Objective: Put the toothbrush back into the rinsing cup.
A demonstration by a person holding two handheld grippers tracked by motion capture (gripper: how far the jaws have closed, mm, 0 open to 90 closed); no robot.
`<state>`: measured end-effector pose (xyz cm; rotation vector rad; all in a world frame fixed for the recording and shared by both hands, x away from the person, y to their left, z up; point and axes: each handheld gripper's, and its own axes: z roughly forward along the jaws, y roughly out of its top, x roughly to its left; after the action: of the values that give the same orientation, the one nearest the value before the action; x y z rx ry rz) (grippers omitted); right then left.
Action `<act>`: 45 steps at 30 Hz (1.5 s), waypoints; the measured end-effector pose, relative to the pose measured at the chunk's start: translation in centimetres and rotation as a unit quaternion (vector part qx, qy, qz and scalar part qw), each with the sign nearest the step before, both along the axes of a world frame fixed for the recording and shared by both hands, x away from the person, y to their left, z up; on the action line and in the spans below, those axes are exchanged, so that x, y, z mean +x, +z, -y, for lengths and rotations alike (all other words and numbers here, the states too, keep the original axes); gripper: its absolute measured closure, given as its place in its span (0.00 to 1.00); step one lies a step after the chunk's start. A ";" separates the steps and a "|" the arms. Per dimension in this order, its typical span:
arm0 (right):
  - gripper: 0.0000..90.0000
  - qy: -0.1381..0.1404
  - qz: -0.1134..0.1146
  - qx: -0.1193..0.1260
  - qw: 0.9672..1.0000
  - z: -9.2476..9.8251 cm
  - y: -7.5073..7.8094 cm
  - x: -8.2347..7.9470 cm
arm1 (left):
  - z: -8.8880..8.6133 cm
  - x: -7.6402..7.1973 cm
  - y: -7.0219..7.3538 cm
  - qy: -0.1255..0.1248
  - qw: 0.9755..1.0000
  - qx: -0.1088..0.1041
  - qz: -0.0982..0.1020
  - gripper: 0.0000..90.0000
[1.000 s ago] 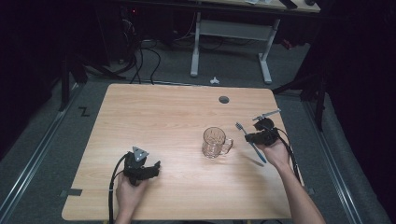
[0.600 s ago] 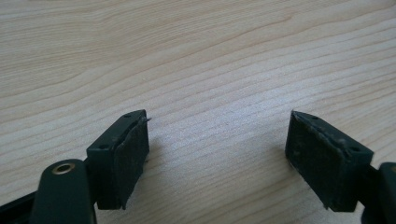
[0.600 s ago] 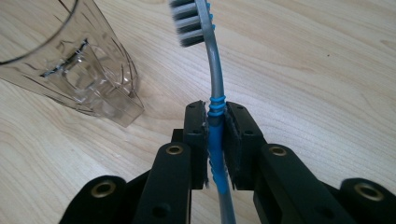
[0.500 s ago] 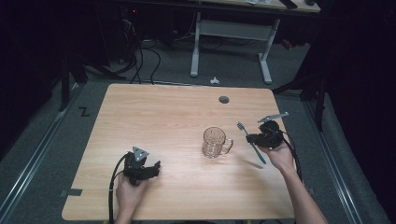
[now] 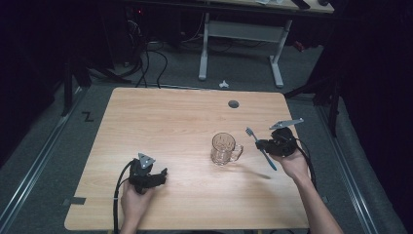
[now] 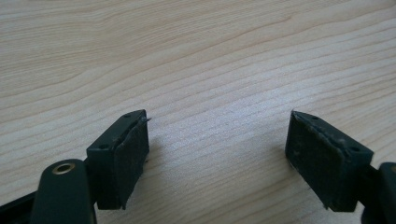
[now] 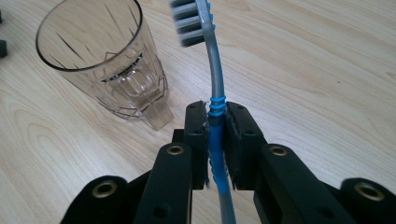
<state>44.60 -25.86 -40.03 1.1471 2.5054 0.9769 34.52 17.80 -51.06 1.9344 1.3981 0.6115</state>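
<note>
A: What is being done here?

B: A toothbrush point(image 7: 215, 84) is being carried toward the glass point(image 7: 103, 60). That seems to be the step in hand. The brush is pinched at its blue handle by the right gripper point(image 7: 215, 140), and its jaws are closed tight on it.

A: Where is the brush held?

B: It is held up off the table point(image 5: 165, 122), just beside the glass, on the glass's right in the high view. The bristle end point(image 5: 249, 130) is pointed up and away from the person. It has not been put inside the glass.

A: And where is the glass found?

B: It is stood upright near the middle of the table, a bit to the right. It looks empty. A handle is seen on its side, turned toward the brush.

A: What is called for next?

B: It is judged that the brush must be lifted over the rim and tipped, so one end can be lowered in. The rim should not be bumped, or the glass could be knocked over.

A: What about the left gripper point(image 5: 146, 176)?

B: It is rested low at the near left, well apart from the glass. Its jaws are spread wide, and nothing is held between them.

A: How many things can be counted?

B: One brush, one glass, one table and two grippers are counted.
</note>
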 end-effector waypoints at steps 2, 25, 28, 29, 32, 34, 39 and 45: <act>0.89 0.001 0.003 0.004 1.000 -0.1 0.1 -0.1 | 0.0 0.0 0.0 0.000 1.000 0.000 0.000 0.25; 0.89 0.028 0.070 0.086 0.993 -0.5 2.2 -2.4 | 0.0 0.0 0.0 0.000 1.000 0.000 0.000 0.25; 0.89 0.029 0.077 0.104 0.991 -0.5 2.5 -2.4 | 0.0 0.0 0.0 0.000 1.000 0.000 0.000 0.25; 0.89 0.029 0.074 0.111 0.991 -0.5 2.6 -2.4 | 0.0 0.0 0.0 0.000 1.000 0.000 0.000 0.25; 0.89 0.030 0.078 0.120 0.989 -0.9 2.6 -2.2 | 0.0 0.0 0.0 0.000 1.000 0.000 0.000 0.25; 0.89 0.033 0.080 0.125 0.988 -1.1 2.6 -2.1 | 0.0 0.0 0.0 0.000 1.000 0.000 0.000 0.25; 0.89 0.035 0.072 0.144 0.986 -1.0 2.7 -1.9 | 0.0 0.0 0.0 0.000 1.000 0.000 0.000 0.25; 0.89 0.041 0.084 0.144 0.985 -1.7 3.2 -1.9 | 0.0 0.0 0.0 0.000 1.000 0.000 0.000 0.25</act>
<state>42.69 -24.17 -36.87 0.9920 2.3468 1.4330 34.53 17.80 -51.06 1.9339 1.3981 0.6116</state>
